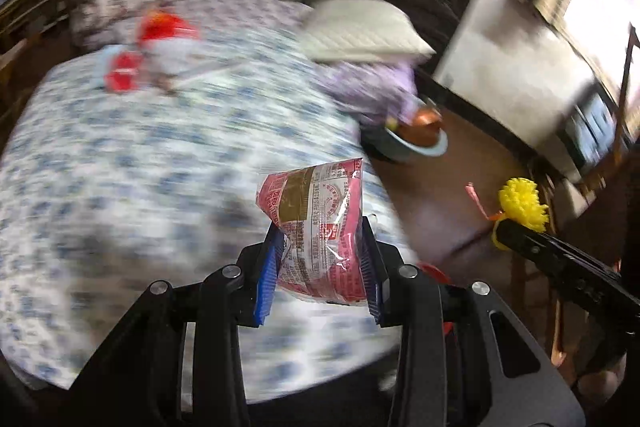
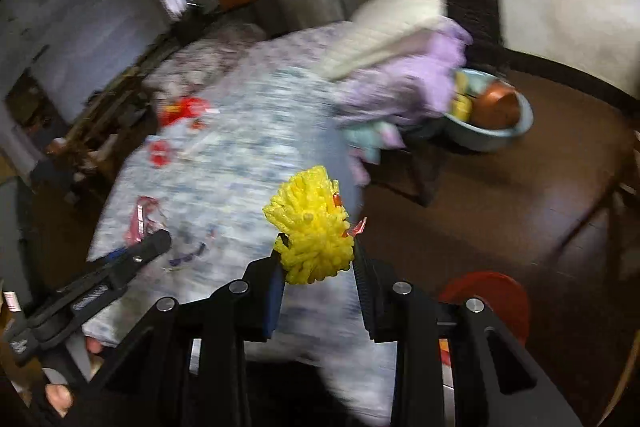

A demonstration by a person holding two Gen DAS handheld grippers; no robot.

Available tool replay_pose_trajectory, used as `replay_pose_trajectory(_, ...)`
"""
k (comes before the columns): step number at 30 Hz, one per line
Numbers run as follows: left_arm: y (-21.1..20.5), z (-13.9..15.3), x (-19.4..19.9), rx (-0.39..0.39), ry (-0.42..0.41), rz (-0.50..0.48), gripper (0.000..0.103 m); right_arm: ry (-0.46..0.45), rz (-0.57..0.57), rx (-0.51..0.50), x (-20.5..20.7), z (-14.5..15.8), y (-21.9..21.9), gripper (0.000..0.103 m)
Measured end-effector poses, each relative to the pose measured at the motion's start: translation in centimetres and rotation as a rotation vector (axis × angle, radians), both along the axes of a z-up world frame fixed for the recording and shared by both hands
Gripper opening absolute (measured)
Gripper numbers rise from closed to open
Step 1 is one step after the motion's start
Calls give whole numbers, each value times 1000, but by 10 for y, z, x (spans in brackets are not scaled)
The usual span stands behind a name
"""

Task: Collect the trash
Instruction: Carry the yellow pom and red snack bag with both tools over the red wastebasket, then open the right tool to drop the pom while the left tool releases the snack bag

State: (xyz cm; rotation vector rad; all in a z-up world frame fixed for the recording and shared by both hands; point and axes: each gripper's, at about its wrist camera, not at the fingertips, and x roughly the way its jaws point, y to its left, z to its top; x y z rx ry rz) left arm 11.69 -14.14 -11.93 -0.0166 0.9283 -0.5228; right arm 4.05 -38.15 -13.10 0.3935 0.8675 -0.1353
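Note:
My left gripper [image 1: 320, 259] is shut on a pink printed plastic wrapper [image 1: 320, 223] and holds it above the blue-and-white patterned bed [image 1: 140, 155]. My right gripper [image 2: 318, 263] is shut on a yellow foam net [image 2: 310, 225] with a bit of orange-red strip, above the bed's edge [image 2: 240, 147]. The right gripper with the net also shows in the left wrist view [image 1: 522, 205]. The left gripper and its wrapper show at the left of the right wrist view [image 2: 140, 223]. Red and white wrappers [image 1: 160, 51] lie blurred at the far side of the bed.
A white pillow [image 1: 360, 31] and purple cloth [image 1: 372, 87] lie at the bed's far right corner. A light blue basin [image 2: 492, 135] with a copper bowl sits on the brown floor. A red round object [image 2: 492, 299] is on the floor near the right gripper.

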Motion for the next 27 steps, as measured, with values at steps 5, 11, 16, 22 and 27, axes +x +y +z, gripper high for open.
replay_pose_trajectory(5,-105,-28,-20,44,55,-184,37,135,-126,-12,-42,-55,-67,32)
replay_pose_trajectory(11,-206,-70,-40,85,107,-332,37,247,-256,126,-70,-133,-124,32)
replay_pose_trajectory(16,-246,-106,-38,101,175,-386,37,288,-275,173,-72,-167,-139,32)
replay_pose_trajectory(22,-256,-150,-39,164,241,-414,37,334,-292,217,-74,-202,-150,32)
replay_pose_trajectory(27,-261,-169,-38,196,274,-422,37,382,-295,261,-69,-237,-152,32)
